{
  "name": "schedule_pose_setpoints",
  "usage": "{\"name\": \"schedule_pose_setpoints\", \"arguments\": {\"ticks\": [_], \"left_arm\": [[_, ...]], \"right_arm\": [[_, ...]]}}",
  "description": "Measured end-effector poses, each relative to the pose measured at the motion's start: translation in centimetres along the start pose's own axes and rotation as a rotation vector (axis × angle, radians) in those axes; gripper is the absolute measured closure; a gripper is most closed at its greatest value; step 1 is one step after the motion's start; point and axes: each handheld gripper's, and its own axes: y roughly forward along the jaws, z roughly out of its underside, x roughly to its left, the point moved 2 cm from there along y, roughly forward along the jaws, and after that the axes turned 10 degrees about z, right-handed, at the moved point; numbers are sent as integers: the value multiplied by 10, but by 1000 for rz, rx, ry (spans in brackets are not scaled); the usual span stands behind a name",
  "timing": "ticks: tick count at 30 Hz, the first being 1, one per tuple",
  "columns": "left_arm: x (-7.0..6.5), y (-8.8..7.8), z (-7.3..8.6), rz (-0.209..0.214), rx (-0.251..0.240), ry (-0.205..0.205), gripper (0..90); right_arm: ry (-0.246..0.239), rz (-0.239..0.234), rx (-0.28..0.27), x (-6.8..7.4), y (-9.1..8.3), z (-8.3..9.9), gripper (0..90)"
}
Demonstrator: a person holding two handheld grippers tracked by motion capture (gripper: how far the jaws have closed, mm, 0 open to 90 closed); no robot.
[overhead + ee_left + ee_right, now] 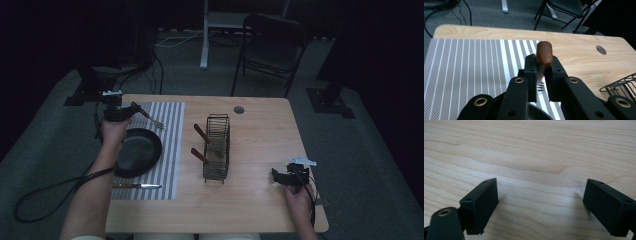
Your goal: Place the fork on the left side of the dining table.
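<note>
A light wooden table point(260, 130) is being viewed from above in a dim room, with a dark folding chair point(272, 45) standing on the floor beyond its far edge. A grey placemat with white stripes point(170, 145) is lying on the left part of the table, and a black frying pan point(137, 152) is resting on it. A black wire rack point(217, 147) is standing near the middle of the table, with two wooden-handled utensils point(202, 134) sticking out of its left side. A knife point(137, 186) is lying on the mat's near edge, just in front of the pan. The left gripper point(127, 112) is being held above the far left corner of the mat, and a fork point(150, 117) with a brown wooden handle is being clamped between its jaws, lifted off the mat; in the left gripper view the handle point(544, 53) is rising above the closed jaws while the tines point(540, 86) are pointing down toward the stripes. The right gripper point(282, 179) is being held low over bare wood near the table's near right corner, its jaws being kept wide apart with nothing between them.
</note>
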Motion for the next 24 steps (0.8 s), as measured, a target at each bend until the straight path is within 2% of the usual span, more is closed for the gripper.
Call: {"name": "schedule_pose_setpoints", "arguments": {"ticks": [8, 11, 12, 13, 14, 15, 18, 22, 24], "left_arm": [[19, -3, 10, 40, -34, -90, 804], [23, -3, 13, 23, -34, -104, 788], [26, -3, 14, 18, -39, -138, 787], [26, -3, 14, 18, -39, -138, 784], [30, -4, 16, 28, -41, -177, 784], [31, -4, 17, 17, -39, -177, 784], [35, -4, 19, 20, -40, -189, 781], [43, -5, 24, 36, -50, -235, 780], [46, -5, 27, 10, -34, -220, 762]], "right_arm": [[0, 0, 0, 0, 0, 0, 124], [0, 0, 0, 0, 0, 0, 124], [0, 0, 0, 0, 0, 0, 125], [0, 0, 0, 0, 0, 0, 125], [0, 0, 0, 0, 0, 0, 124], [0, 0, 0, 0, 0, 0, 124], [0, 0, 0, 0, 0, 0, 124], [1, 0, 0, 0, 0, 0, 124], [1, 0, 0, 0, 0, 0, 125]]}}
